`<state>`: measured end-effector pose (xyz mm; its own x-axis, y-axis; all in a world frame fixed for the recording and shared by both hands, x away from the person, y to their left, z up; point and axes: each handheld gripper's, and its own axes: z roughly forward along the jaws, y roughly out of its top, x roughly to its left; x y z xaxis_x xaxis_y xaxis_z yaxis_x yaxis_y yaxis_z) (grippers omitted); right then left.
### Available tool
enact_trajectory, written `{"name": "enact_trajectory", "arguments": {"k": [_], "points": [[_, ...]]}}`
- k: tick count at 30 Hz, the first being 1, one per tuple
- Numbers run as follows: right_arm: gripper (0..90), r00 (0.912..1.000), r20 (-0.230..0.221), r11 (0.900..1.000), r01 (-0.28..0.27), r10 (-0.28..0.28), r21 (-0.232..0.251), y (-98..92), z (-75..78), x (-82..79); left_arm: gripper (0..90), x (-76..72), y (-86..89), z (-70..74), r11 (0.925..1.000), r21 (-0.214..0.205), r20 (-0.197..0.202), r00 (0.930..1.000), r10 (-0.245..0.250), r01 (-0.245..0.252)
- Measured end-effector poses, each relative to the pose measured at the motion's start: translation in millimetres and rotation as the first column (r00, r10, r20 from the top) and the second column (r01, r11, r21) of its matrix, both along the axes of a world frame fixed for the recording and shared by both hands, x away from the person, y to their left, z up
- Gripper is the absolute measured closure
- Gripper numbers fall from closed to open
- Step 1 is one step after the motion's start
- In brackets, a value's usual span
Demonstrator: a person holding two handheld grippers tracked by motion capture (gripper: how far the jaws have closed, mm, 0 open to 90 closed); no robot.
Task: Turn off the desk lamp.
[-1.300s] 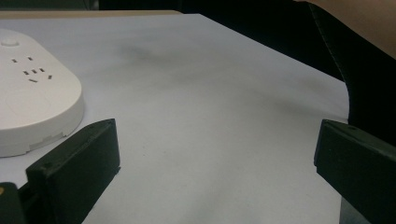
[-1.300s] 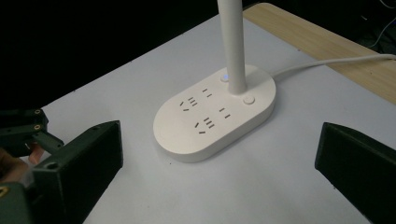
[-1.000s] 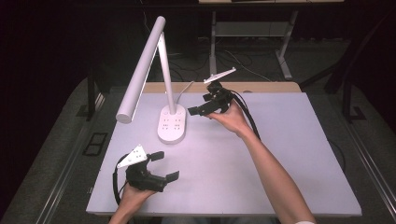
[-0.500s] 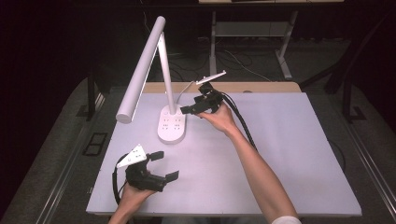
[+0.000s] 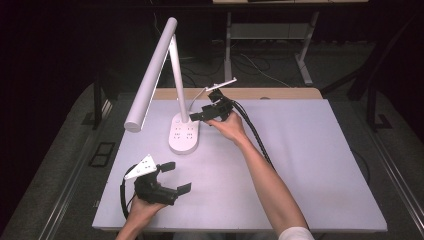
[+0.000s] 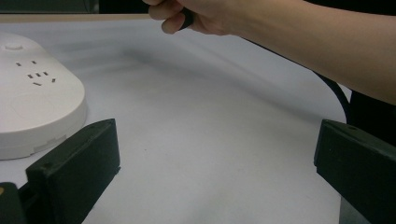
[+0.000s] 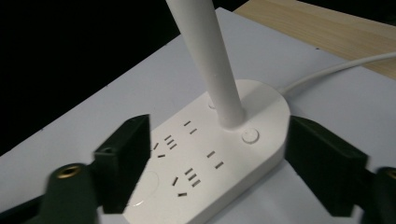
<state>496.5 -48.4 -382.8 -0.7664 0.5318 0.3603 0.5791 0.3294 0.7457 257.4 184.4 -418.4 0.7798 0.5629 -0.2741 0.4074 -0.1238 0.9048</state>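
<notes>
White desk lamp (image 5: 165,70) standing at the far left of the pale table (image 5: 310,165), oval base (image 5: 183,134) flat on the top, thin upright stem (image 5: 180,85) rising from the base's far end, long tube head (image 5: 149,75) slanting down and out over the table's left edge; socket slots and a round button (image 7: 250,135) on the base's upper face, white cord (image 7: 336,70) trailing from the far end toward the wooden strip (image 7: 327,28) behind the table. Right gripper (image 5: 200,116) at the base's right side, held in the right hand (image 5: 227,125), black cable running back along the forearm; in the right gripper view, jaws straddling the base, one black jaw over the near left part of it, the other off its right edge, stem between and beyond them; jaws just been closing, base between them, pads apparently not yet pressing on it, contact on the left pad hard to judge. Left gripper (image 5: 170,177) near the table's front left, well apart from the lamp, gripped in the left hand (image 5: 142,207), grey three-cornered plate on top; jaws wide apart with nothing but bare table between them in the left gripper view, lamp base (image 6: 37,102) off to the left there, right forearm crossing the top
</notes>
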Motion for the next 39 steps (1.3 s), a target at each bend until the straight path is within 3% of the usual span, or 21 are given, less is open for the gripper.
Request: {"name": "enact_trajectory", "arguments": {"k": [5,11,15,26,29,34,39], "points": [[40.5,0.9999,-0.013,0.9999,0.01,-0.01,0.01,7.7,-2.9,2.4,0.0,0.6,0.1,0.0,1.0,0.0,0.002,1.0,-0.005,0.005],[51.5,0.9993,-0.021,0.9989,0.032,-0.032,-0.035,19.7,-7.0,9.4,0.0,0.5,0.0,0.1,1.0,-0.005,0.001,1.0,-0.008,0.008],[62.3,0.9986,-0.019,0.998,0.049,-0.05,-0.041,24.5,-10.0,13.8,0.0,0.5,-0.4,0.0,0.9999,-0.008,-0.001,1.0,-0.009,0.009],[85.3,0.9963,-0.039,0.9958,0.075,-0.077,-0.053,29.2,-31.2,23.6,0.0,1.3,0.8,0.1,0.9999,-0.009,0.001,0.9999,-0.01,0.01],[89.3,0.9951,-0.035,0.9937,0.09,-0.092,-0.067,30.8,-35.3,25.4,0.0,1.0,0.6,0.2,0.9999,-0.009,0.001,1.0,-0.009,0.009],[89.9,0.9935,-0.044,0.9933,0.102,-0.105,-0.055,32.2,-40.0,26.6,0.0,1.4,0.9,0.1,0.9999,-0.008,0.001,1.0,-0.01,0.01],[90.0,0.992,-0.056,0.9914,0.109,-0.113,-0.072,34.6,-45.3,26.2,0.0,1.3,0.8,0.2,0.9999,-0.009,0.001,1.0,-0.01,0.01]]}}
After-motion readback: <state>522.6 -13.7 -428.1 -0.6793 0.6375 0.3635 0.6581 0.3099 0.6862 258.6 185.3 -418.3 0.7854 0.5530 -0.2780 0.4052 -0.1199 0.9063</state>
